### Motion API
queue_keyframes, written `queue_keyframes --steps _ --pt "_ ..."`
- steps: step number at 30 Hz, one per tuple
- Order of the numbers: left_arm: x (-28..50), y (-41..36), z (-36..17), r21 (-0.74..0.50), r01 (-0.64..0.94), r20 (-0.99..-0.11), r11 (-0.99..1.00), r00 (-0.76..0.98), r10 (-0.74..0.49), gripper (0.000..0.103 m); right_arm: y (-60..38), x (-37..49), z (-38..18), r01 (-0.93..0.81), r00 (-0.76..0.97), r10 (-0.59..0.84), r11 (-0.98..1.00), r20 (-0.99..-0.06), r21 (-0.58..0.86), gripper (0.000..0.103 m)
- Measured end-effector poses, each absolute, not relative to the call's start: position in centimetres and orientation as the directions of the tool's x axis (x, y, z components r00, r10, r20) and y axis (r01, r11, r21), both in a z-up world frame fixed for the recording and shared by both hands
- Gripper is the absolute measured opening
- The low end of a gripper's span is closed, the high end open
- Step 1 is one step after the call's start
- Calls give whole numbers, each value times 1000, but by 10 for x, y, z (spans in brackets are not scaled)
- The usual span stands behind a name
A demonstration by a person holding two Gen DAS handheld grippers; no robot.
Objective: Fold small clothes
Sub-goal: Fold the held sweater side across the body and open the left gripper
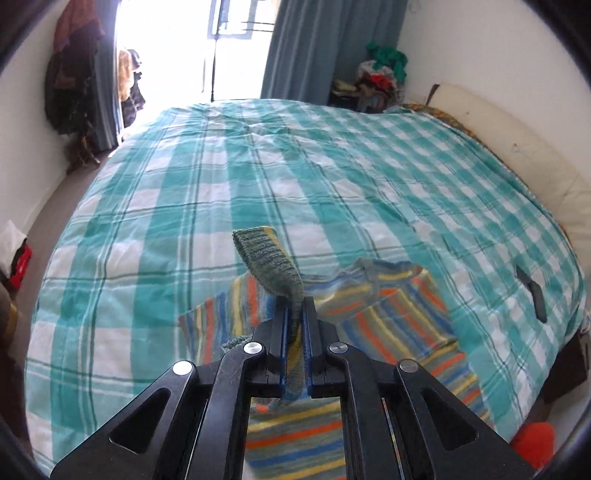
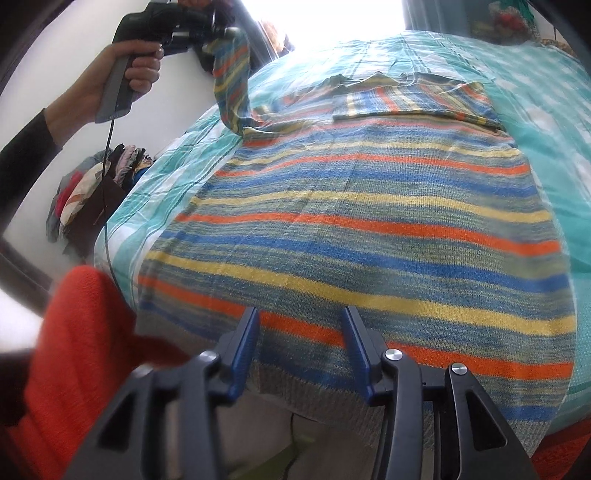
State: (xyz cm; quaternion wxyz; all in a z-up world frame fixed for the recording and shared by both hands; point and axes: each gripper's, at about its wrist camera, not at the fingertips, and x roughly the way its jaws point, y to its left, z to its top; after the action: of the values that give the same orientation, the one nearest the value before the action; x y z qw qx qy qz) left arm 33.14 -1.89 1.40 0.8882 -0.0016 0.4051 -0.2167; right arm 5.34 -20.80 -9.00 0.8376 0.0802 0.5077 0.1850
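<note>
A small striped knit sweater, blue, orange, yellow and grey-green, lies flat on the checked bed cover. Its right sleeve is folded across the chest. My left gripper is shut on the left sleeve, whose grey-green cuff sticks up past the fingers. In the right wrist view that gripper holds the sleeve lifted above the bed's left side. My right gripper is open and empty, hovering over the sweater's bottom hem.
The teal and white checked bed fills most of the view. A pile of clothes sits on the floor left of the bed, another pile at the far corner. Orange fabric is close at the lower left.
</note>
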Motion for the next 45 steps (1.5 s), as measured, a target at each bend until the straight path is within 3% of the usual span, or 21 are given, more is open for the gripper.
queue_keyframes --steps 2,4,5,8,15,20,22,23,25,29,32,34,35,38,40,43,45 --pt "335 -64 -3 -228 451 -765 863 465 -445 18 -209 53 -90 -229 415 396 917 -819 327 47" --pt "335 -92 -31 -227 460 -814 858 395 -427 60 -209 52 -90 -232 415 397 916 -819 327 47" --pt "329 -98 -42 -211 461 -820 862 397 -413 61 -210 51 -90 -233 414 398 916 -818 327 47" --pt "325 -74 -60 -230 418 -808 879 421 -412 60 -212 48 -90 -231 411 407 912 -816 339 47" --pt "356 44 -96 -248 66 -849 967 467 -249 55 -215 46 -93 -246 396 428 902 -813 355 47" --pt "372 44 -144 -338 59 -881 939 330 -338 55 -214 47 -95 -241 394 425 904 -815 354 47" --pt "371 31 -155 -303 87 -894 949 318 -314 6 -214 48 -97 -241 393 421 905 -818 350 47" --pt "368 26 -154 -212 95 -909 973 347 -232 5 -213 48 -98 -240 392 418 906 -819 348 47" --pt "361 31 -154 -134 62 -901 989 407 -148 4 -212 49 -98 -239 392 416 907 -821 346 47" --pt "353 51 -162 -192 46 -886 980 421 -193 6 -213 49 -99 -243 391 415 908 -822 342 47" --pt "346 51 -160 -184 52 -885 982 426 -188 17 -212 53 -93 -233 376 406 911 -833 339 47" --pt "338 54 -159 -209 51 -872 977 443 -210 47 -216 62 -74 -194 368 429 903 -825 383 47" --pt "334 53 -159 -211 62 -861 976 460 -215 51 -220 71 -60 -177 375 465 885 -802 430 47" --pt "325 49 -170 -168 105 -849 980 489 -198 52 -236 118 -10 -141 450 557 816 -698 560 48" --pt "321 51 -176 -188 106 -825 976 522 -216 52 -249 167 8 -114 507 561 796 -655 594 60" --pt "317 56 -181 -220 107 -799 970 550 -242 52 -273 254 -9 -13 546 492 814 -678 580 64" --pt "315 60 -183 -245 109 -784 963 563 -262 52 -289 305 -46 94 502 475 801 -723 592 58"
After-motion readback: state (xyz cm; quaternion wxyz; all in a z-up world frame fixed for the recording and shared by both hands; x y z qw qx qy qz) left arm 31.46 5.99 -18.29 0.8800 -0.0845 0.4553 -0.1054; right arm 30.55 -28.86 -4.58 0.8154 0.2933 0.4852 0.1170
